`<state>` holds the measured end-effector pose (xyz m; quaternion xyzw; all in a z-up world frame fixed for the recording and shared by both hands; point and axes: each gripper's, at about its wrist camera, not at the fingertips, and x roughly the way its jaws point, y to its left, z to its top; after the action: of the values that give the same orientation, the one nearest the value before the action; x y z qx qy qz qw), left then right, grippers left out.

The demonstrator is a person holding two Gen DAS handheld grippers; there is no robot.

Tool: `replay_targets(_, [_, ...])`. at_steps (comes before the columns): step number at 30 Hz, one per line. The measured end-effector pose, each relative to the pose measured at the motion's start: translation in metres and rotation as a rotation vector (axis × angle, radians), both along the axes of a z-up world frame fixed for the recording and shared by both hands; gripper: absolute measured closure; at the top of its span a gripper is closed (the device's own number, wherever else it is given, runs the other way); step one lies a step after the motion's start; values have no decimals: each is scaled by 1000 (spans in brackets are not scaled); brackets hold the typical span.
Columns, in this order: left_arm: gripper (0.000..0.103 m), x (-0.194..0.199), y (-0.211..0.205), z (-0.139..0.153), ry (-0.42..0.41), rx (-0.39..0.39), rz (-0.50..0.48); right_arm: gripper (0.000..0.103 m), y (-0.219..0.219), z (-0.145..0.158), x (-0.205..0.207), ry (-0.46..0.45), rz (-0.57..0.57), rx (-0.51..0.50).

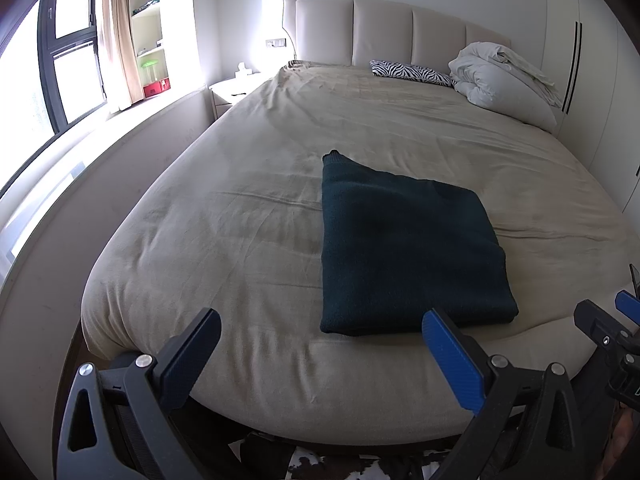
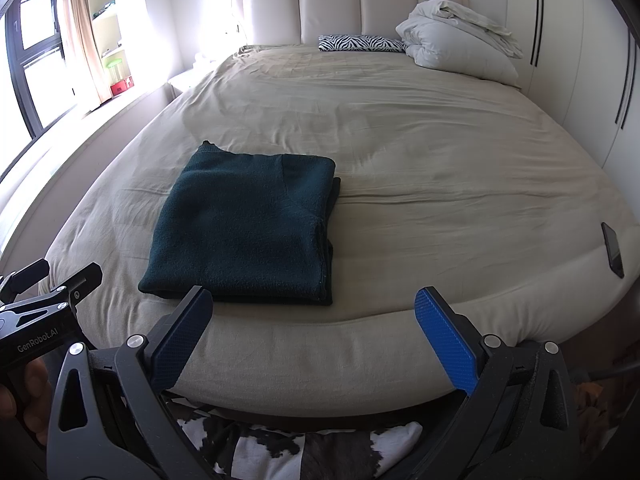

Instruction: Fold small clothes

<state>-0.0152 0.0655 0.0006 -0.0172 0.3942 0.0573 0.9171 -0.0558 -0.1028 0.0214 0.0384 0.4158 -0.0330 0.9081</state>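
One dark green garment [image 1: 408,248], folded to a rectangle, is laid on the bed [image 1: 248,216] near its foot edge, long axis running foot-to-head. Left gripper [image 1: 320,356] and right gripper [image 2: 316,336] are both held wide open, nothing gripped, just off the foot edge. Garment lies ahead-right of left, ahead-left of right (approx. equal reach). Phone [image 2: 613,249] noted at right edge.

One folded sweater [image 2: 244,224], one phone [image 2: 613,249], one zebra pillow [image 2: 360,43], one duvet [image 2: 456,36].
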Motion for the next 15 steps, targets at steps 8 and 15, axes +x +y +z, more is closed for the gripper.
replay_targets(8, [0, 0, 1, -1, 4, -2, -2, 0, -1, -1, -1, 1, 1, -1])
replay_targets(15, [0, 1, 2, -2, 8, -5, -5, 0, -2, -1, 0, 1, 2, 0])
